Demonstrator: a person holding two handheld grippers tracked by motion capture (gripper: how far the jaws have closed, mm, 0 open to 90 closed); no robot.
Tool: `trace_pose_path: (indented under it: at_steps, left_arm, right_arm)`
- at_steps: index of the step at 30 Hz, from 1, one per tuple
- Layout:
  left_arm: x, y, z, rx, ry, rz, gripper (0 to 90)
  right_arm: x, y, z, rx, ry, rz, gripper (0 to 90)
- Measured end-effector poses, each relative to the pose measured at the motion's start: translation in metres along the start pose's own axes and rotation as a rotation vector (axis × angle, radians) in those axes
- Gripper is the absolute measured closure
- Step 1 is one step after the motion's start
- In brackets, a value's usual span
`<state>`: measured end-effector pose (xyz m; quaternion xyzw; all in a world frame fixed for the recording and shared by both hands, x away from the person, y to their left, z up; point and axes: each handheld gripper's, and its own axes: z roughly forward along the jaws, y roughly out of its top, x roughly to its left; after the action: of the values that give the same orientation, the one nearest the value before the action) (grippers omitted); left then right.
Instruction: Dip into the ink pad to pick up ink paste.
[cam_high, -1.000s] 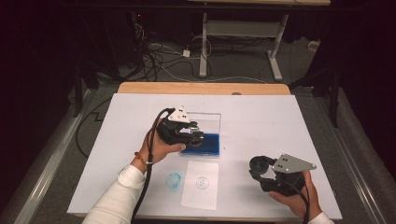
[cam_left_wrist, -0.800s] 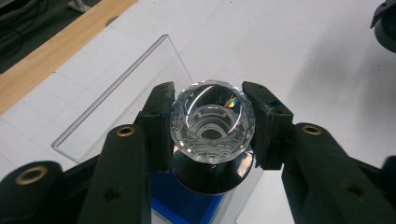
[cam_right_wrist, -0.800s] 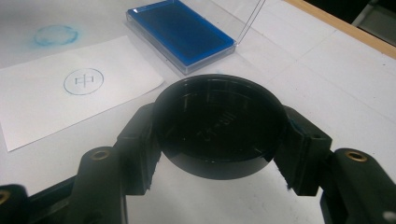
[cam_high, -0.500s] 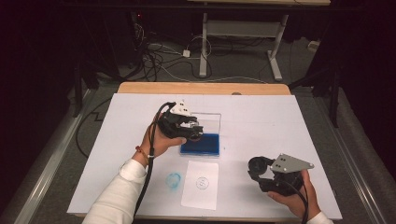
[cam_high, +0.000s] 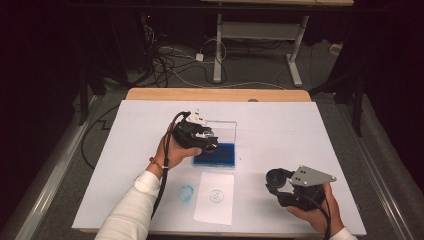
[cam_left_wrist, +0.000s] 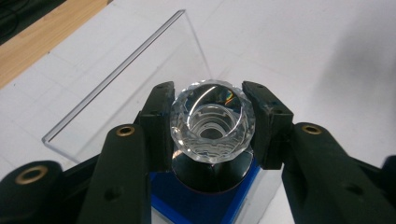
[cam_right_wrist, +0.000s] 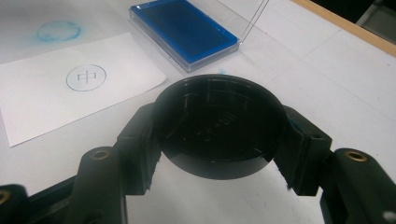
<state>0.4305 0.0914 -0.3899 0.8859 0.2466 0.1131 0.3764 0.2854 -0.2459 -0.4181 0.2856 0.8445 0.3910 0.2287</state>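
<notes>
High view: the left gripper, carrying a crystal-handled stamp, has moved from the worktop's front edge to just above the blue ink pad, whose clear lid stands open behind it. A second ago it was nearer the person; the shift suggests the stamp is about to be inked again. The right gripper rests over the worktop, unmoved, with a black cap in its jaws. A paper slip bearing a round print lies beside a blue smudge.

Left gripper view: the jaws clamp the faceted crystal knob of the stamp, with the ink pad directly below.

Right gripper view: the jaws pinch the round black cap; beyond lie the paper slip and the ink pad.
</notes>
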Motion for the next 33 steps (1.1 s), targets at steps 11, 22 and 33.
trace_pose_path:
  at_steps: [11,22,33]
  left_arm:
    - [0.006,-0.020,0.013,0.027,0.003,-0.041,55.1]
    - [0.006,-0.030,0.021,0.038,-0.006,-0.053,55.1]
    - [0.006,-0.034,0.024,0.022,-0.015,-0.072,55.0]
  right_arm:
    - [0.000,-0.001,0.001,0.008,-0.002,0.001,38.7]
    - [0.001,-0.001,0.002,0.012,0.000,-0.001,38.6]
    - [0.000,-0.002,0.002,0.015,-0.002,-0.007,38.6]
